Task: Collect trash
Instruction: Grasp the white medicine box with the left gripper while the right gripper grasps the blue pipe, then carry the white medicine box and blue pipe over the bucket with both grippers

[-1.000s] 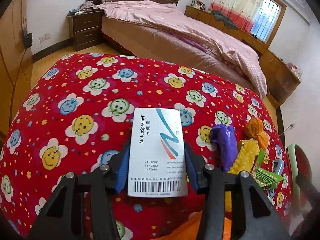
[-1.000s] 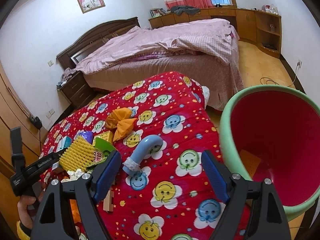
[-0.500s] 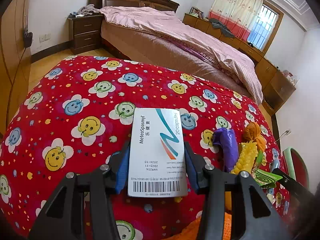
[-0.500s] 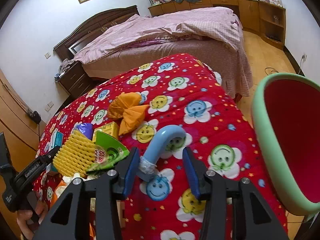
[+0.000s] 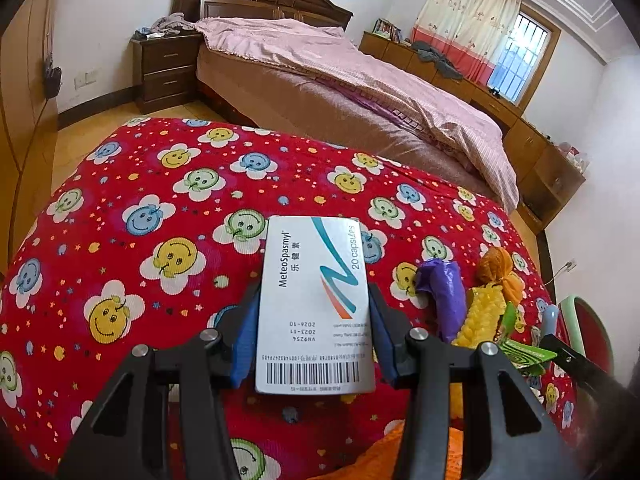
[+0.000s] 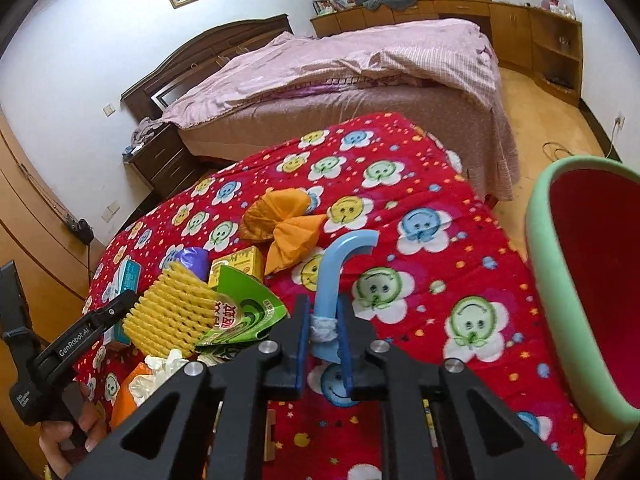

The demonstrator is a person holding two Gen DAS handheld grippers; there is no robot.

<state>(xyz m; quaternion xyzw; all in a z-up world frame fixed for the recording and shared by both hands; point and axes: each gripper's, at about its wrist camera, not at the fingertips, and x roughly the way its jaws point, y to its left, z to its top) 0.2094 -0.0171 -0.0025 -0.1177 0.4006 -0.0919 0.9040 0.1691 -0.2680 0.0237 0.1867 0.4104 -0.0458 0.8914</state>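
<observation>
Trash sits in a heap on the surface under a red smiley-flower cloth (image 6: pixel 420 184) — yellow ridged piece (image 6: pixel 172 312), green wrapper (image 6: pixel 240 312) with red Chinese print, purple bag (image 6: pixel 192 258), orange bag (image 6: pixel 288 224), yellow carton (image 6: pixel 240 260), teal box (image 6: pixel 128 276).

Left tongs (image 5: pixel 314 332): about half open, pads clamped on the long edges of a white medicine box (image 5: pixel 316 304). Print reads "MeteoSpasmyl", "20 capsules", "2026-10", "2023-11", barcode at the near end. Box is lifted above the cloth.

Right tongs (image 6: pixel 324 344): jaws closing, nearly together, pads pressing a blue curved tube (image 6: pixel 332 280) at its white-wrapped lower end — hooked end points up and away.

Green bin (image 6: pixel 540 280) with red inside stands just off the surface's right edge. In the right wrist view the other handle reads "GenRobot.AI", with a hand (image 6: pixel 68 440) around it.
</observation>
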